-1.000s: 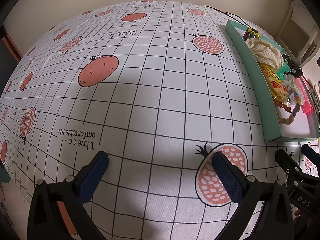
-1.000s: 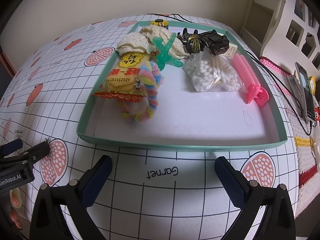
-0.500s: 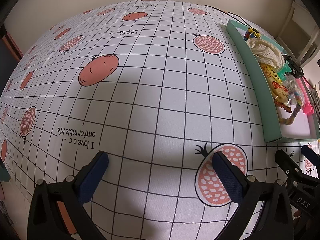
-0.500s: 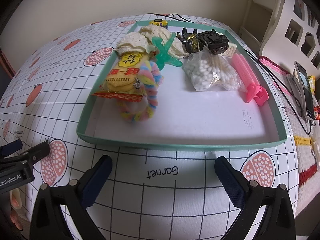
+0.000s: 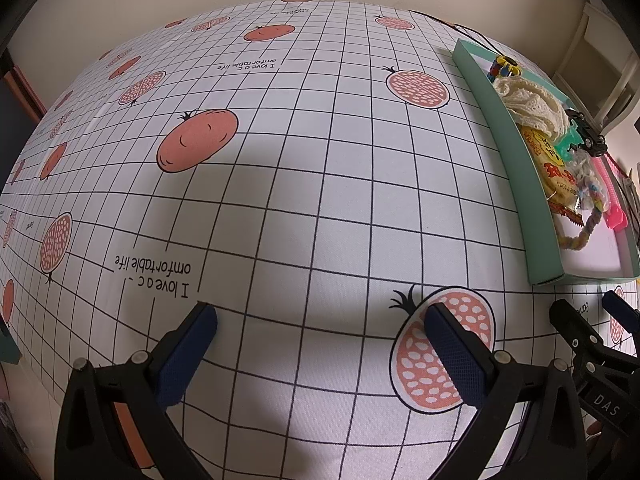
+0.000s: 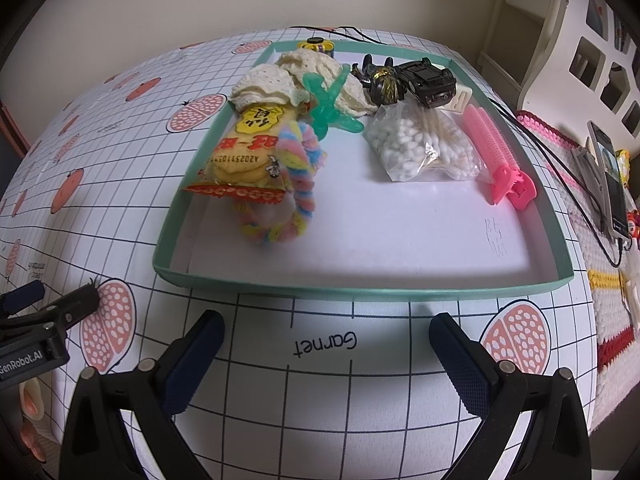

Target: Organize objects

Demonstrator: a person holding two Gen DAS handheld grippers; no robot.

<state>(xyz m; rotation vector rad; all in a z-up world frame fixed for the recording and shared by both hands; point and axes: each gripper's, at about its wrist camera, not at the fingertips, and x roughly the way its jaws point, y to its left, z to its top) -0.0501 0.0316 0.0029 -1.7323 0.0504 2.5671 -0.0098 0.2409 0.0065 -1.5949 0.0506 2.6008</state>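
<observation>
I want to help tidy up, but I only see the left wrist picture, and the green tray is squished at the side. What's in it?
Observer: A bag of cotton swabs lies in the green tray, right of the snack packet.
Operator: Any toys?
Observer: A black toy car sits at the tray's far end.
Operator: Is the other gripper holding something?
Observer: No, the right gripper is open, over the word "Garnet".

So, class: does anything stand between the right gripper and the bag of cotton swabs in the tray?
Only the tray's near wall. The right gripper, jaws open, hangs just outside it; bare tray floor runs from that wall to the bag of cotton swabs.
</observation>
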